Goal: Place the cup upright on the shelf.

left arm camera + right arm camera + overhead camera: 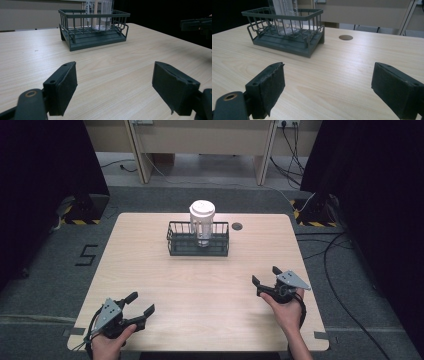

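Observation:
A dark wire basket (pixel 198 240) stands at the middle back of the wooden table (pixel 200 290). Inside it stands a tall clear container with a white lid (pixel 202 220), upright. My left gripper (pixel 141 303) rests open at the near left corner, held by a hand, nothing between its jaws. My right gripper (pixel 265 275) is open at the near right, also empty. The left gripper view has the basket (pixel 93 28) ahead across bare table, and the left gripper (pixel 113 87) wide open. The right gripper view shows the basket (pixel 287 30) ahead to the left beyond the open right gripper (pixel 328 90).
A round cable hole (pixel 237 226) lies in the tabletop just right of the basket; it is also in the right gripper view (pixel 345 37). Cables trail on the grey floor at the right. Desk legs stand behind the table.

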